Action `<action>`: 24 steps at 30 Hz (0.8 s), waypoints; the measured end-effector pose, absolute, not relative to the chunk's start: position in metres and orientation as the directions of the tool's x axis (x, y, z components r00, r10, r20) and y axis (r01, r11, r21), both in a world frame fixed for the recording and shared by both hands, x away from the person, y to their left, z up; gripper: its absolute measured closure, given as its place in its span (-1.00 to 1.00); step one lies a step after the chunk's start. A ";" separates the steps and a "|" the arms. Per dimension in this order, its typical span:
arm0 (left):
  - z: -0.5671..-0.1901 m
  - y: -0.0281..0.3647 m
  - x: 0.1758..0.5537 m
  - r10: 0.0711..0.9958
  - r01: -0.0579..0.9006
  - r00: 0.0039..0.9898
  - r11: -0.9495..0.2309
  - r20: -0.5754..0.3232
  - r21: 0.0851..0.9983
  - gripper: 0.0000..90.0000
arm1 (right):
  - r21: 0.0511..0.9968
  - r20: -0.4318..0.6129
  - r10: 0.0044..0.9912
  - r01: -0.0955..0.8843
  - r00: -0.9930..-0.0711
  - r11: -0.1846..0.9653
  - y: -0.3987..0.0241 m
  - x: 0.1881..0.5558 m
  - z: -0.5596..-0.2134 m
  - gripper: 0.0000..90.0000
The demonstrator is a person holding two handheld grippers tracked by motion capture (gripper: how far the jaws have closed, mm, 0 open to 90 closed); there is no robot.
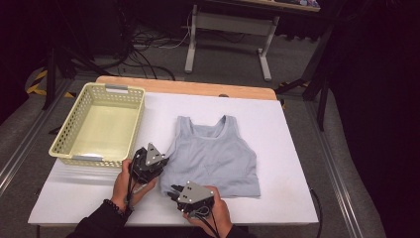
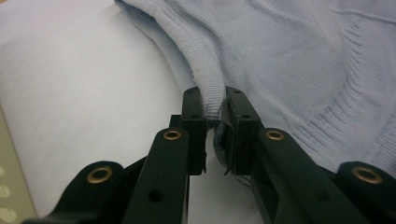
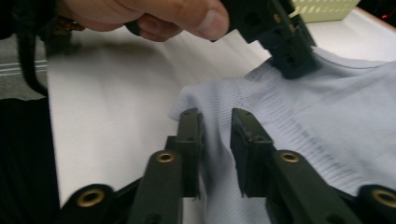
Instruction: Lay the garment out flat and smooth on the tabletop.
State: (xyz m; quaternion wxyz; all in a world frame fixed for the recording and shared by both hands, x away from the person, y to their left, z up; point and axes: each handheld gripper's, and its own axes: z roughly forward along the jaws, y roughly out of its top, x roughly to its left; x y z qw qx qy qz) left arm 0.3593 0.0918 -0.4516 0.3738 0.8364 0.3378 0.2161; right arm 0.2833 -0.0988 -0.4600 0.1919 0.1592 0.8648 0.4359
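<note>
the left gripper (image 2: 215, 114) is pinched tight on the ribbed side edge of the top (image 2: 299, 60), a fold of the hem squeezed between its jaws and lifted a little off the table (image 2: 79, 93). in the high view this gripper (image 1: 157, 171) sits at the top's (image 1: 210, 156) lower left edge, just in front of the basket (image 1: 126, 104). the right gripper (image 3: 215, 122) stands with its jaws parted a little over the bottom left corner of the top (image 3: 327, 121); the cloth lies between and under them, but a gap shows between the pads and the cloth does not look pressed. from above, this gripper (image 1: 173, 191) is at the top's bottom hem, near the left one. in the right gripper view the left hand (image 3: 154, 14) and its gripper (image 3: 294, 63) are just beyond, clamped on the cloth's edge.

the top is pale blue-grey, sleeveless, and lies flat near the middle of the white table (image 1: 277, 124), neck away from the person. the yellow basket stands at the table's far left, just beside the top's left strap but apart from it.
</note>
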 end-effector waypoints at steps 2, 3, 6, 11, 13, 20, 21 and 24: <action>-0.452 0.092 0.359 0.724 0.403 0.681 -0.495 0.109 0.770 0.79 | 0.813 -0.187 0.437 0.110 -0.880 0.571 -0.098 0.281 -0.461 0.44; -0.452 0.092 0.360 0.725 0.404 0.680 -0.493 0.108 0.770 0.79 | 0.810 -0.193 0.428 0.103 -0.883 0.577 -0.096 0.280 -0.462 0.37; -0.452 0.092 0.359 0.725 0.402 0.680 -0.492 0.108 0.772 0.79 | 0.803 -0.206 0.406 0.084 -0.890 0.590 -0.090 0.277 -0.463 0.24; -0.453 0.092 0.360 0.724 0.405 0.681 -0.495 0.108 0.769 0.79 | 0.778 -0.213 0.389 0.085 -0.896 0.622 -0.081 0.281 -0.466 0.03; -0.452 0.092 0.360 0.726 0.406 0.680 -0.495 0.108 0.768 0.79 | 0.776 -0.205 0.379 0.086 -0.902 0.625 -0.079 0.283 -0.465 -0.01; -0.452 0.092 0.360 0.727 0.401 0.676 -0.501 0.122 0.767 0.79 | 0.725 -0.186 0.378 0.134 -0.907 0.676 -0.068 0.293 -0.467 -0.11; -0.452 0.092 0.360 0.728 0.400 0.675 -0.502 0.124 0.767 0.79 | 0.724 -0.171 0.377 0.144 -0.910 0.675 -0.068 0.295 -0.467 -0.06; -0.451 0.093 0.360 0.726 0.397 0.674 -0.512 0.136 0.761 0.79 | 0.719 -0.114 0.376 0.184 -0.920 0.670 -0.068 0.301 -0.466 0.10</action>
